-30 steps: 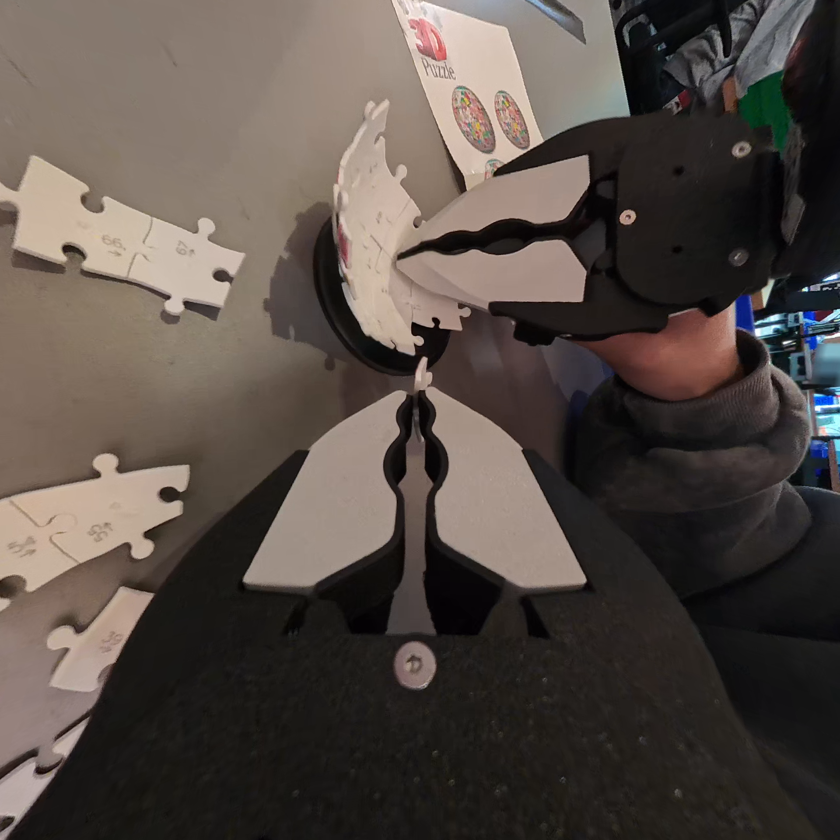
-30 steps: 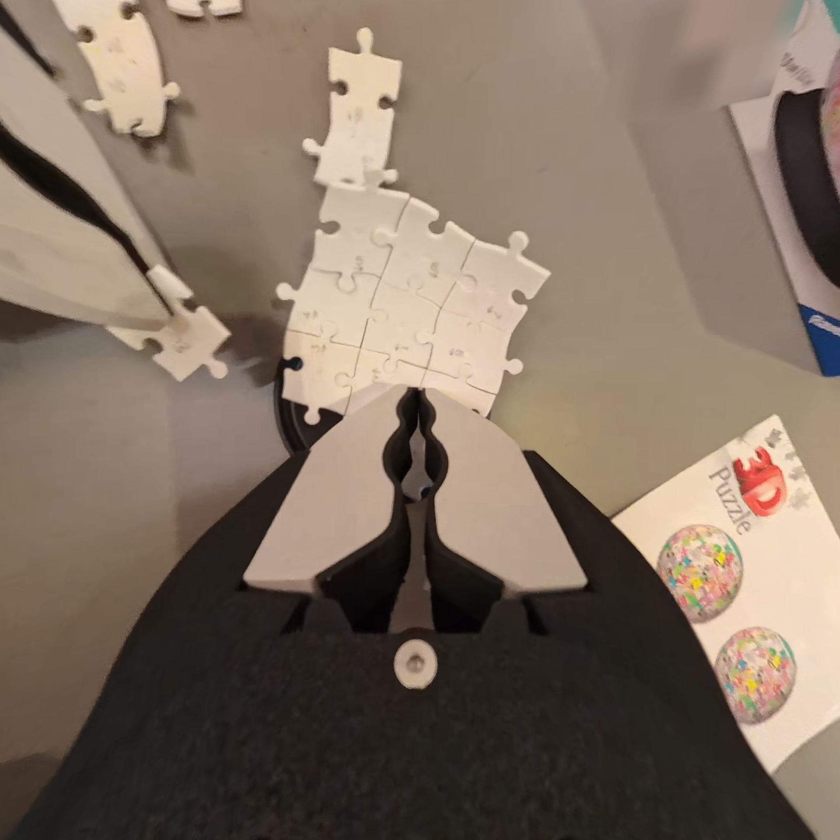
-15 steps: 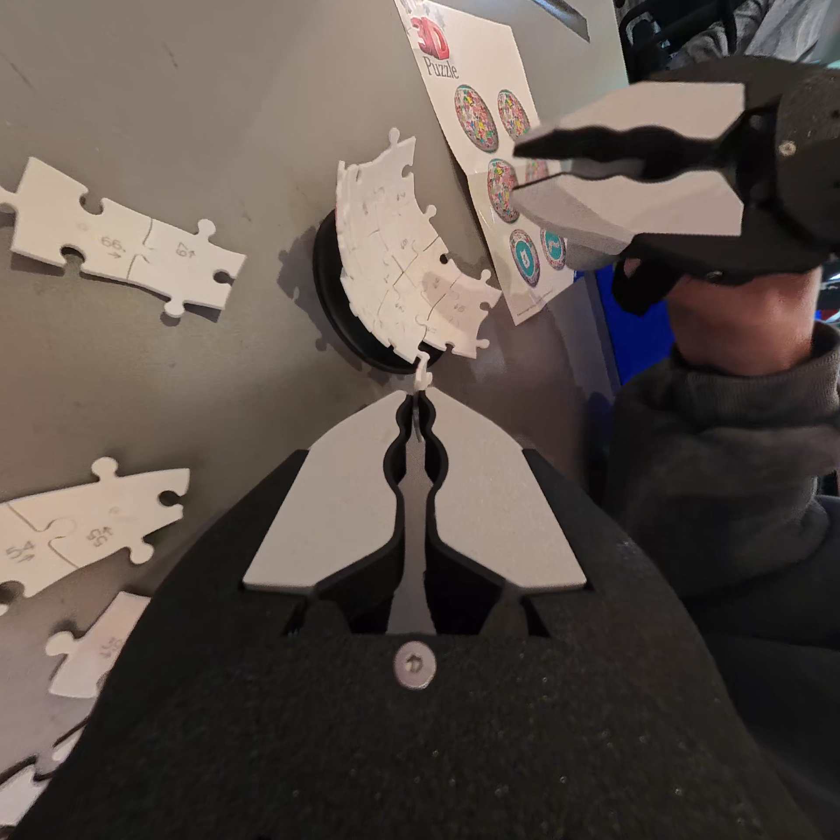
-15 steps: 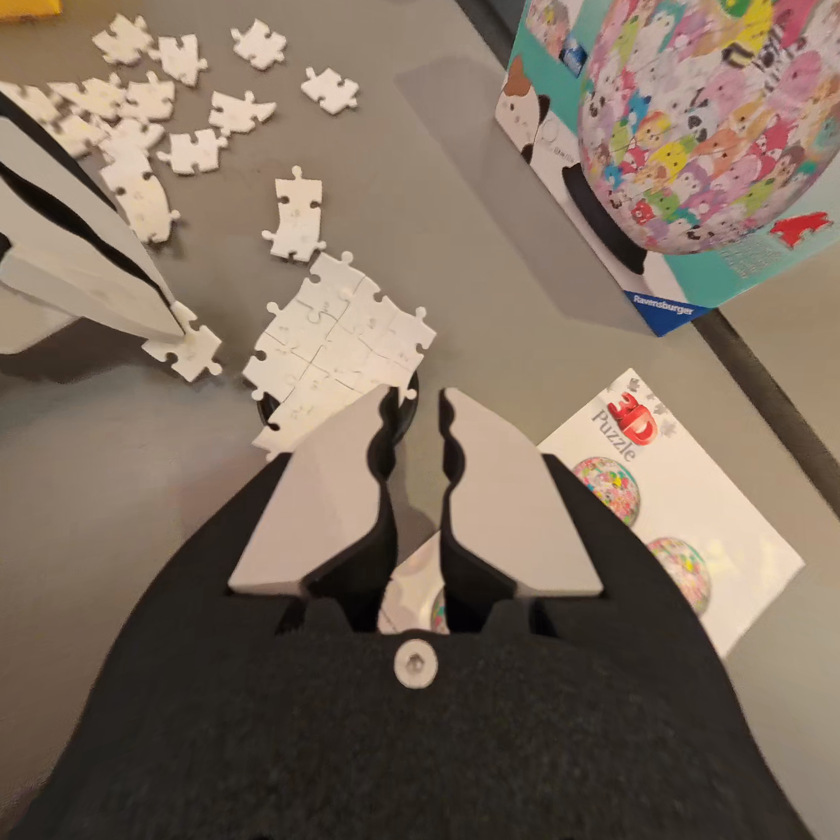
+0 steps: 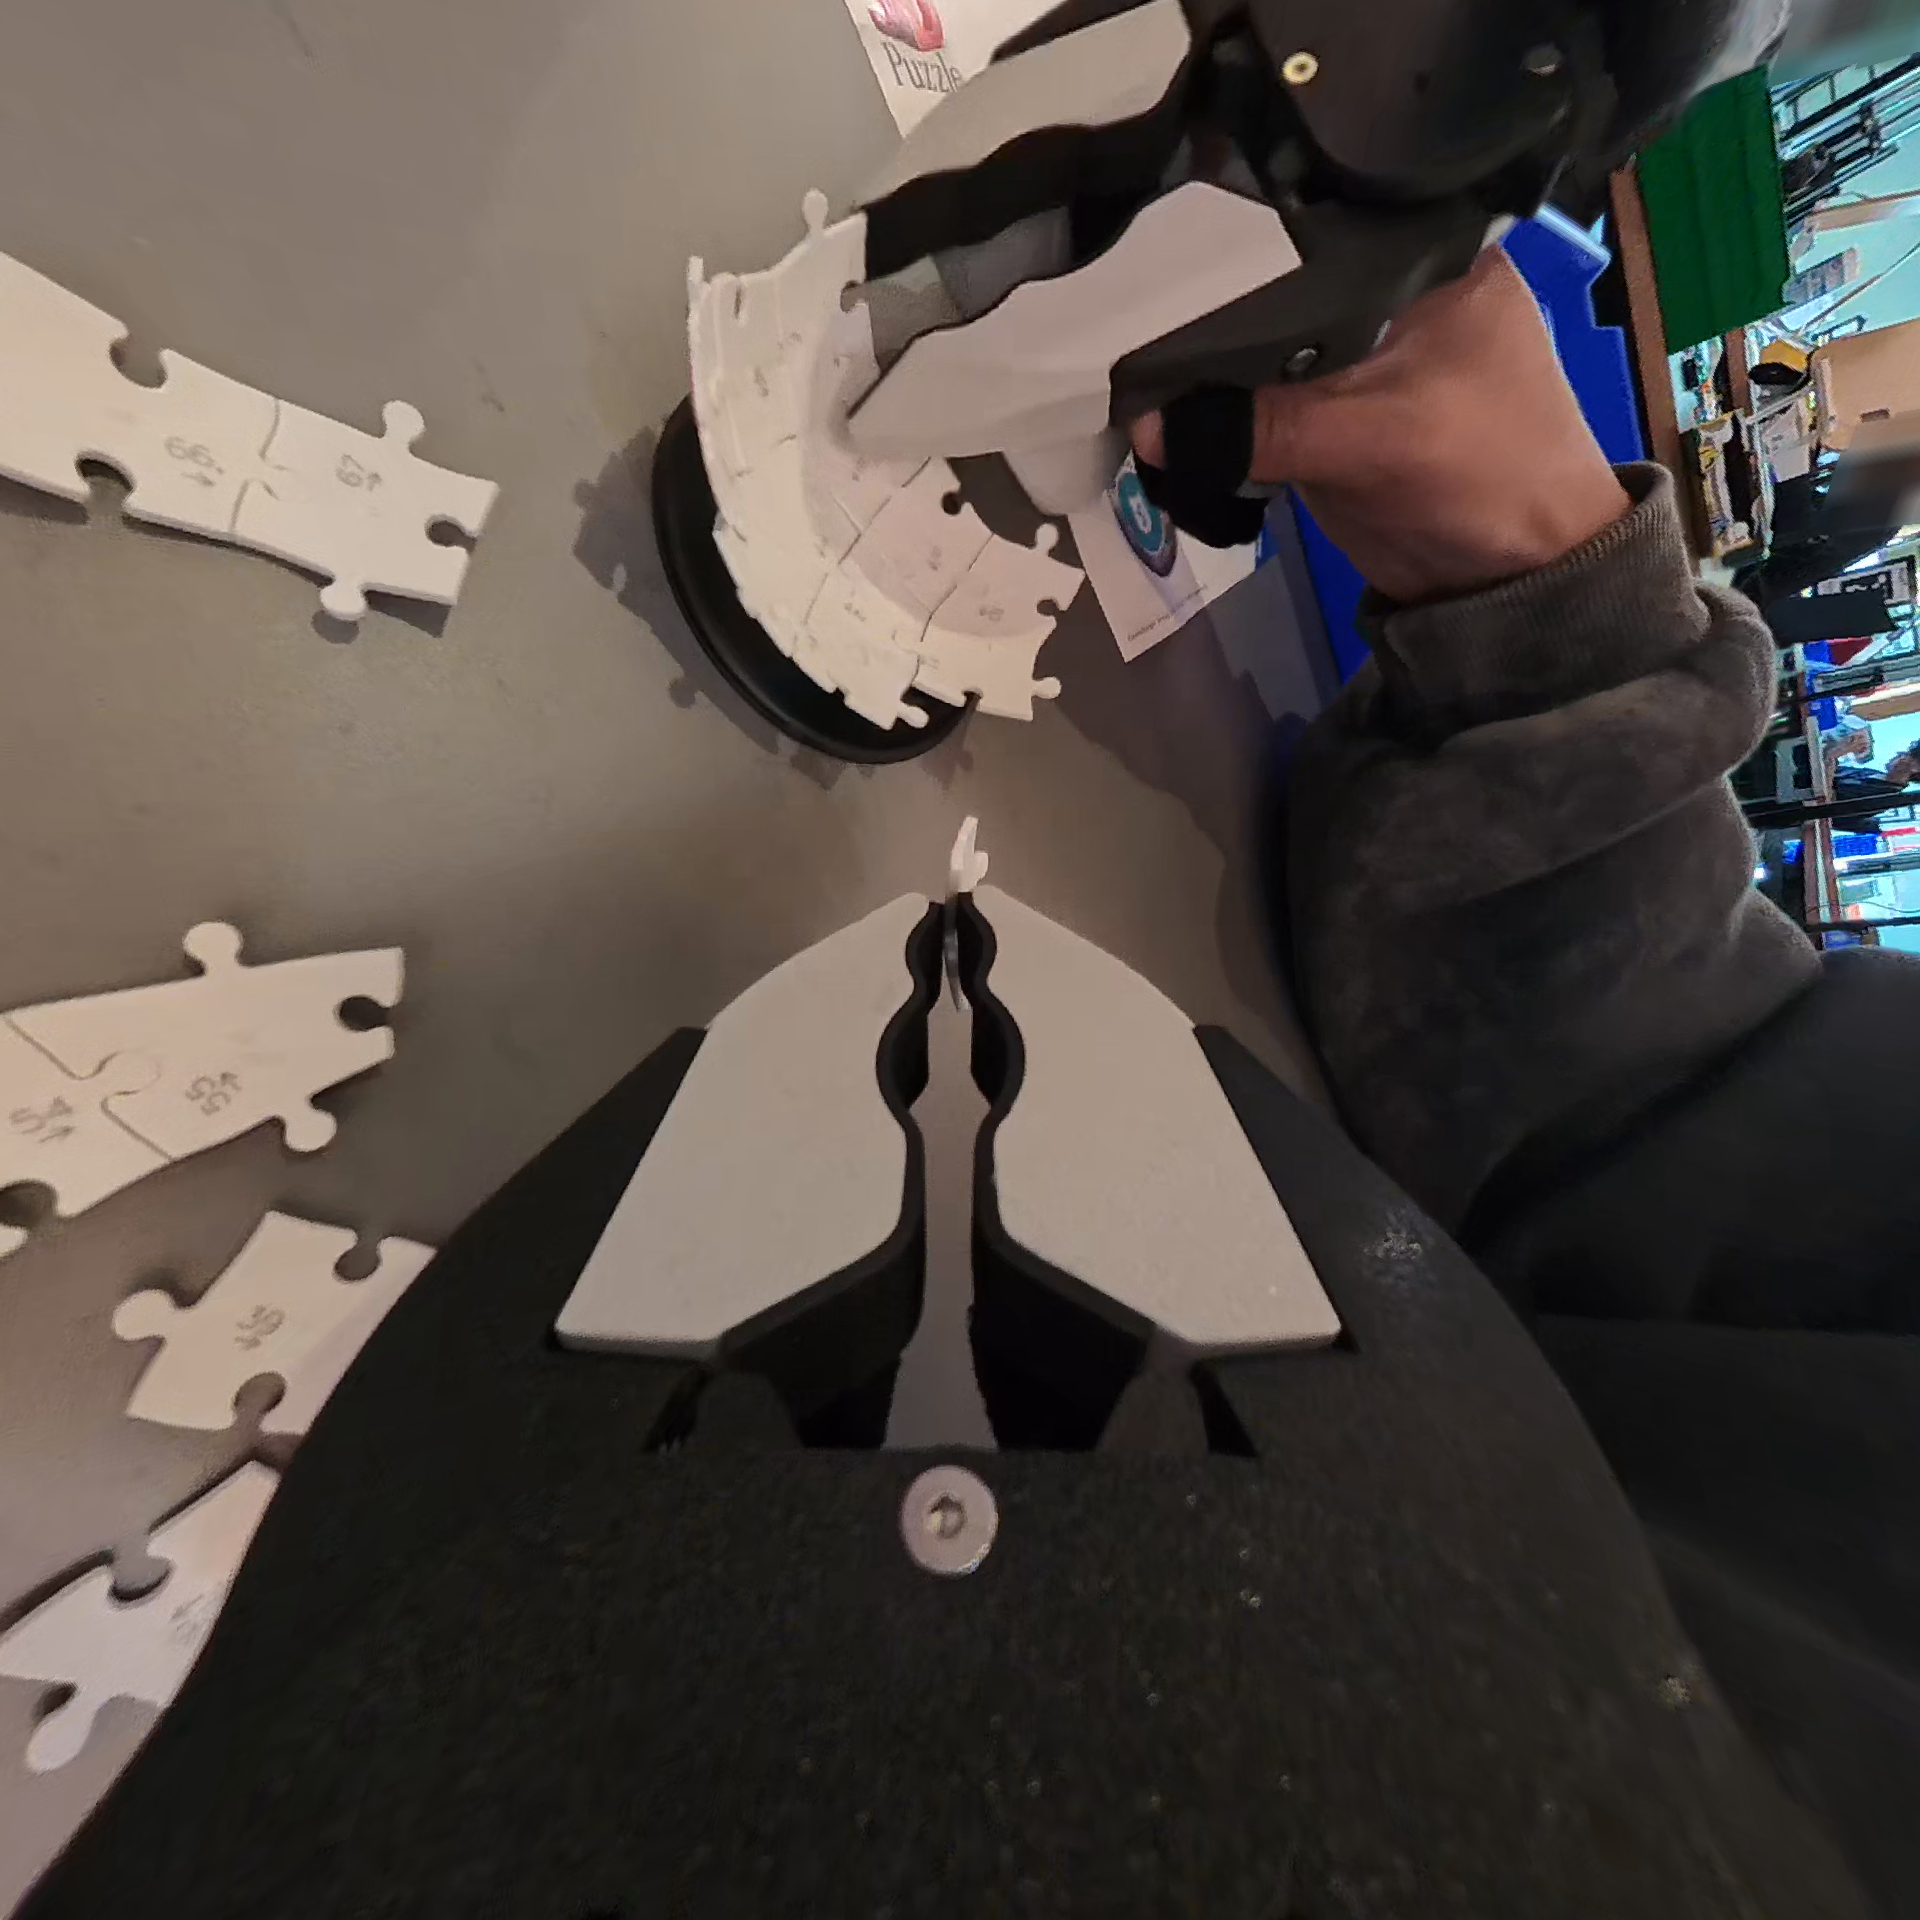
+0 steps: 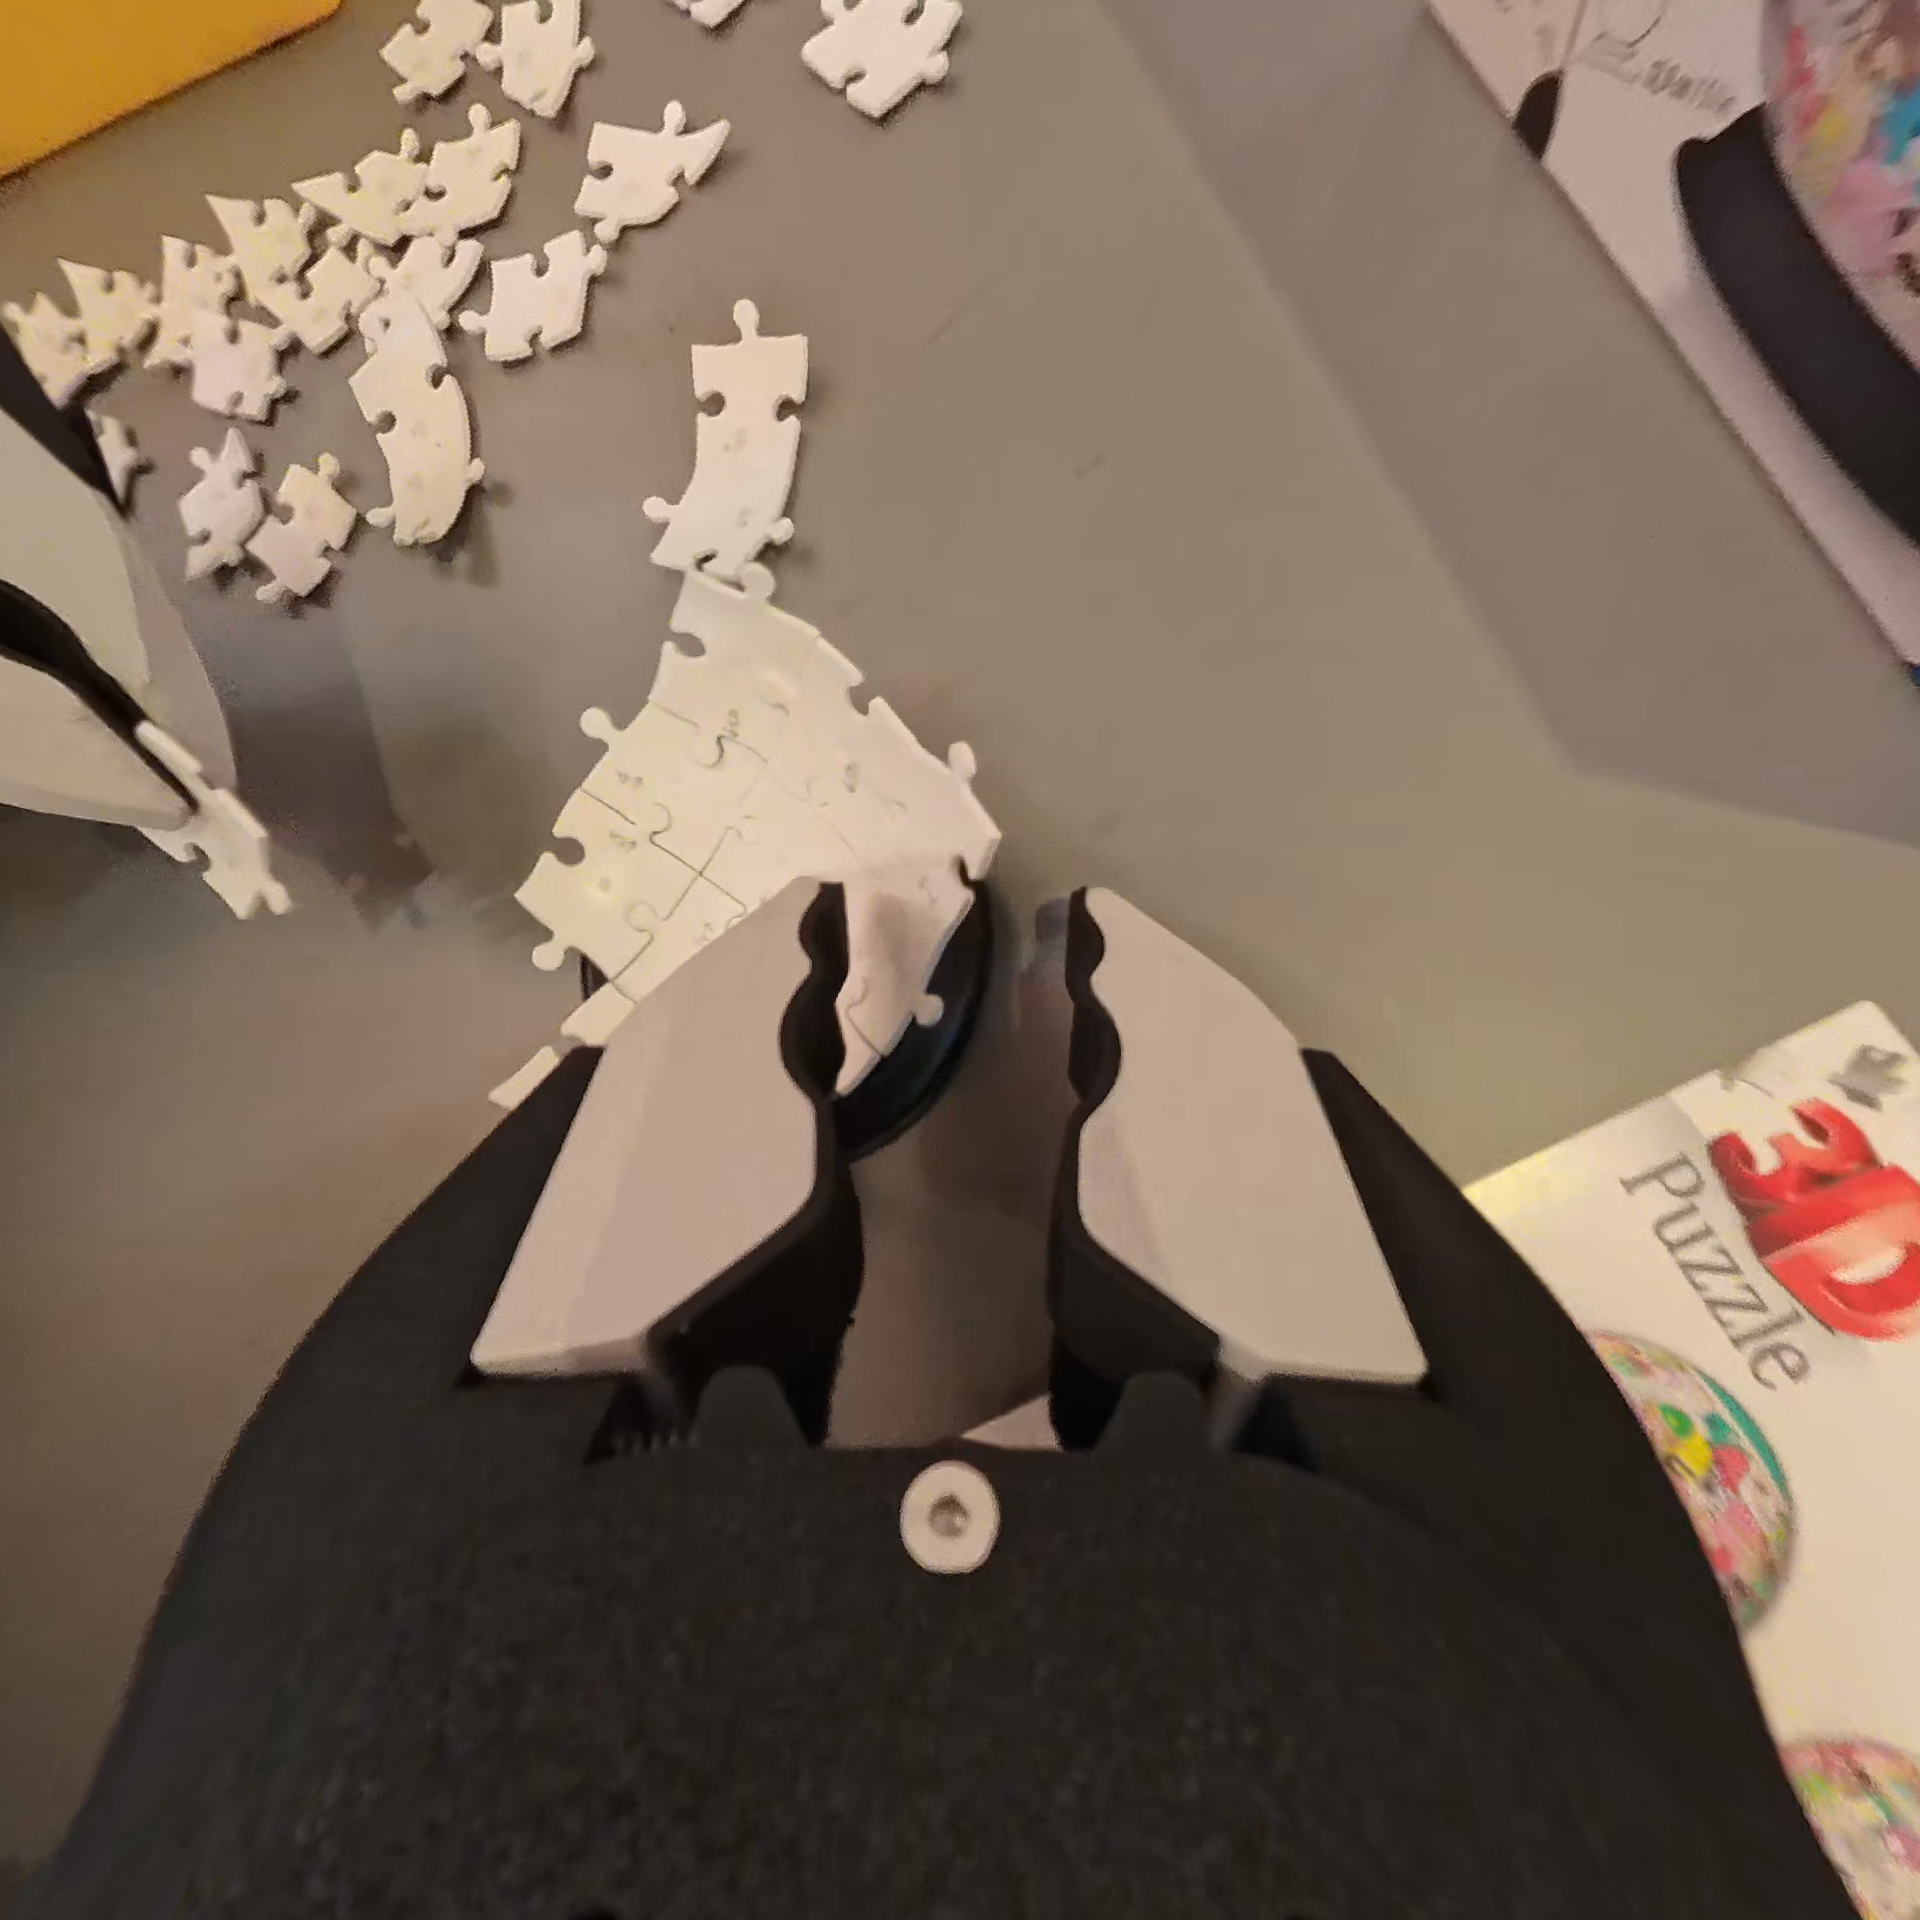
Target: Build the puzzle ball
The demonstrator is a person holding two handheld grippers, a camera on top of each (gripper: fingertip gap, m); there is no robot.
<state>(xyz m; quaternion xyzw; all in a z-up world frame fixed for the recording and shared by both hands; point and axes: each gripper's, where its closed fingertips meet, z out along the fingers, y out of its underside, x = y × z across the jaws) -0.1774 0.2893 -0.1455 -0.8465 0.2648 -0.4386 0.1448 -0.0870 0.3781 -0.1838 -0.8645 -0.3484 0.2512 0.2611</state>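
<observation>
The curved white patch of joined puzzle pieces (image 5: 831, 499) sits on its black ring stand (image 5: 727, 634); the right gripper (image 6: 940, 925) has let go, gaping, while the left gripper (image 5: 956, 914) stays clamped on a single white piece (image 5: 966, 857), ready to add.

Puzzle box (image 6: 1704, 343) cropped, blurred.

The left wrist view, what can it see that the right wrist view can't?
Only the left wrist view shows the person's hand and grey sleeve. Only the right wrist view shows the pile of loose white puzzle pieces and the yellow corner. Both show the curved white puzzle section on its black ring stand, and the white piece pinched in the left gripper.
</observation>
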